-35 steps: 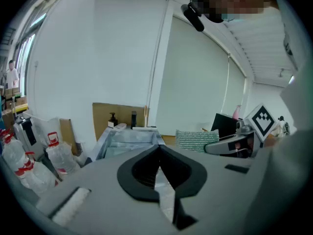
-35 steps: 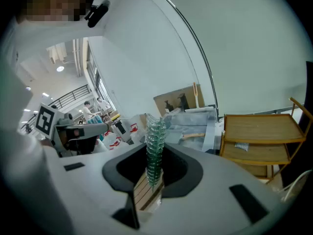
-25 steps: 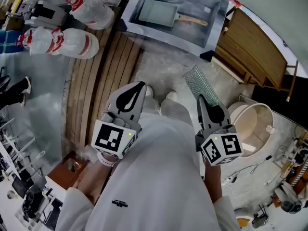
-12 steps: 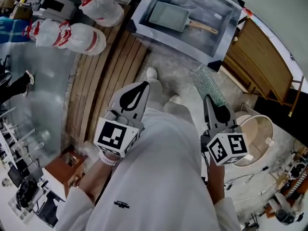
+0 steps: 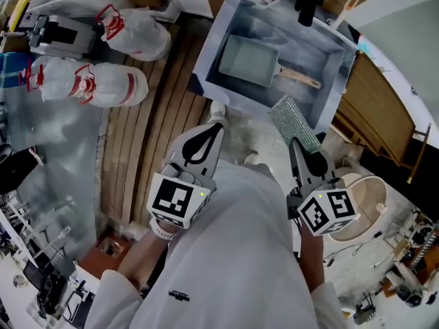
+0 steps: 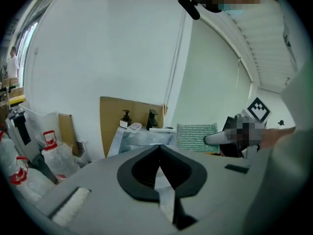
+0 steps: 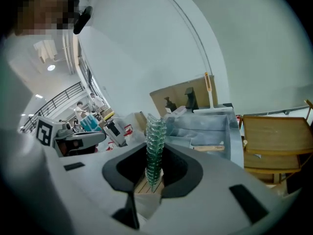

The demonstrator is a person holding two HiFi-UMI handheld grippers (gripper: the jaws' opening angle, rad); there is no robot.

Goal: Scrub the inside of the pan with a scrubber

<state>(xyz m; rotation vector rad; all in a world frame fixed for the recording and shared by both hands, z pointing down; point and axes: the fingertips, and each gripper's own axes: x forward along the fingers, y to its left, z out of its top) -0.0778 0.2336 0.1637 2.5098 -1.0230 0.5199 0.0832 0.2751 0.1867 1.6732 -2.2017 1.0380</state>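
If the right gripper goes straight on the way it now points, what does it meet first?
Probably the near rim of the sink, touched first by the scrubber clamped in the right gripper; the pan lies beyond. Height is unclear, so it may pass above.

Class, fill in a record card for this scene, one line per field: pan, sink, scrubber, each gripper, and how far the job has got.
pan: rectangular pan with a wooden handle, lying flat in the sink
sink: metal basin ahead of the person
scrubber: green mesh pad, held outside the sink, near its front edge
right gripper: shut on the scrubber
left gripper: jaws together, nothing between them
progress: scrubber not yet touching the pan
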